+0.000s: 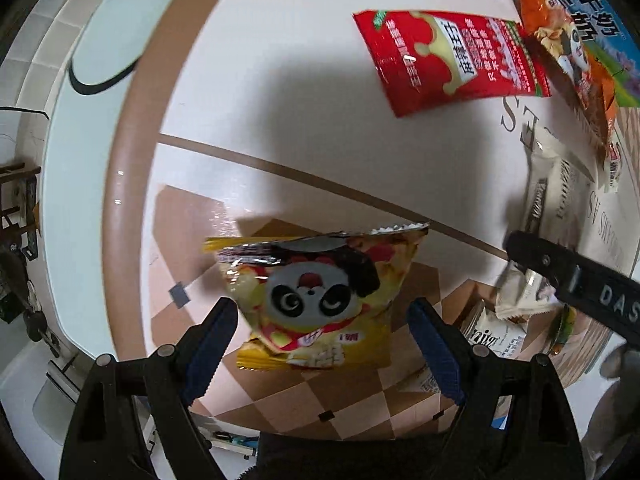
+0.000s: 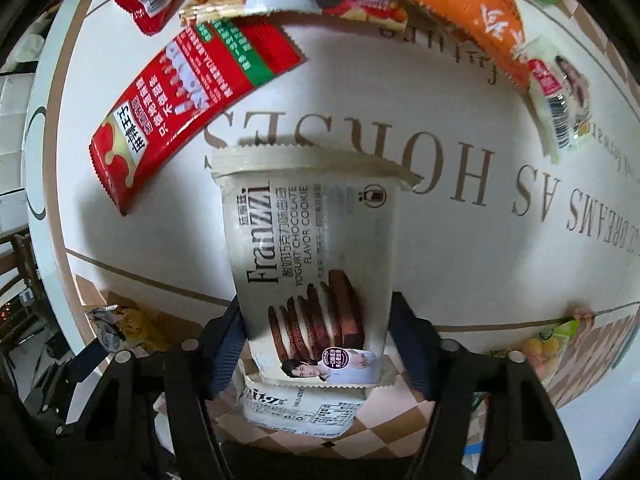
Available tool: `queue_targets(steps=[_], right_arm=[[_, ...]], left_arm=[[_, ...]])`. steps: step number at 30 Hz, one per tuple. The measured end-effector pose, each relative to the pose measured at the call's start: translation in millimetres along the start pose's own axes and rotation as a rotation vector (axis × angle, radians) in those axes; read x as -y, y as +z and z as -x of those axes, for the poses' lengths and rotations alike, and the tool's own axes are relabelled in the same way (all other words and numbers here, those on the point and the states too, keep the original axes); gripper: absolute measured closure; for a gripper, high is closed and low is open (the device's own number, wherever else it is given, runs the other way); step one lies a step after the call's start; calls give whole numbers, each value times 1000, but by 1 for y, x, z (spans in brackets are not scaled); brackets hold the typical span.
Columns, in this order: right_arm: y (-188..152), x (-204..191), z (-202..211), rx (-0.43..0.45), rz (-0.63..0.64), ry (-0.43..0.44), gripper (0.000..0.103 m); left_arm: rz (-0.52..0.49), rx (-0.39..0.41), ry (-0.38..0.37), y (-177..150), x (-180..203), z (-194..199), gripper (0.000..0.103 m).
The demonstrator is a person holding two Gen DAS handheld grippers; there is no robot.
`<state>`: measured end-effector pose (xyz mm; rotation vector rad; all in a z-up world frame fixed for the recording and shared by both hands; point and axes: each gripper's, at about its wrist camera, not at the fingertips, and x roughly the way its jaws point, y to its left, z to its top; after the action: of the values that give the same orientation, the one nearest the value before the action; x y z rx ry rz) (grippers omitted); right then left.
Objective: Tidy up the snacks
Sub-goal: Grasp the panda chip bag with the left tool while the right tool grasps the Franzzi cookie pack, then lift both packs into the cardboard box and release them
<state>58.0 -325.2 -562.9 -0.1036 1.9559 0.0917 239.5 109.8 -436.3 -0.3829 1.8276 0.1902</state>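
In the left wrist view a yellow panda snack bag (image 1: 316,296) sits between my left gripper's (image 1: 324,344) blue fingers (image 1: 208,344), which stand apart from its sides; the bag hangs or lies over a checkered box (image 1: 332,404). In the right wrist view my right gripper (image 2: 314,344) is shut on a white Franzzi cookie pack (image 2: 312,264), held above another white pack (image 2: 300,408) in the same checkered box (image 2: 360,436). The right gripper also shows in the left wrist view (image 1: 576,280), at the right.
On the round white table (image 1: 280,80) lie a red snack pack (image 1: 452,56), an orange panda bag (image 1: 568,52) and a blue milk carton (image 1: 592,8). The right wrist view shows the red pack (image 2: 188,100), an orange bag (image 2: 472,8) and a small white pack (image 2: 560,96). The table edge is at the left.
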Motion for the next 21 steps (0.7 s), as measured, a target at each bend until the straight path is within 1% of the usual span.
queue_targets(steps=[1,5,7,9,12,14,16,17,19,20,21], right_arm=[[0,0,1,1,0,-9,40],[-11,26,-2,-12,-28,-23,40],[-20,42,-5,-23,-49,-29,40],[-26,52,-8,-33,-65,-31,40],[-31,62,-12,-48,-95,-9,39],[-33,66,-15,-60,-114,8,39],[-35,67,-17,-59,-120,14,36],[-29,65,-19,-59,-118,9,34],[-32,60,-23,-57,-105,-5,31],[-33,55,-25,-57,-100,-12,28],[-34,50,-26,-53,-93,-22,27]], left_arm=[[-1,1,-1,-1,1,-1,16],[-10,1,2,-6,6,-6,16],[-14,0,4,-2,7,-6,16],[-19,-4,10,2,17,-7,16],[-31,-6,26,5,27,-12,16],[-38,-6,32,5,29,-15,16],[-47,-2,41,5,32,-17,16],[-51,0,48,4,33,-19,16],[-62,7,61,5,37,-21,16],[-65,16,67,4,39,-22,17],[-66,26,78,3,42,-21,22]])
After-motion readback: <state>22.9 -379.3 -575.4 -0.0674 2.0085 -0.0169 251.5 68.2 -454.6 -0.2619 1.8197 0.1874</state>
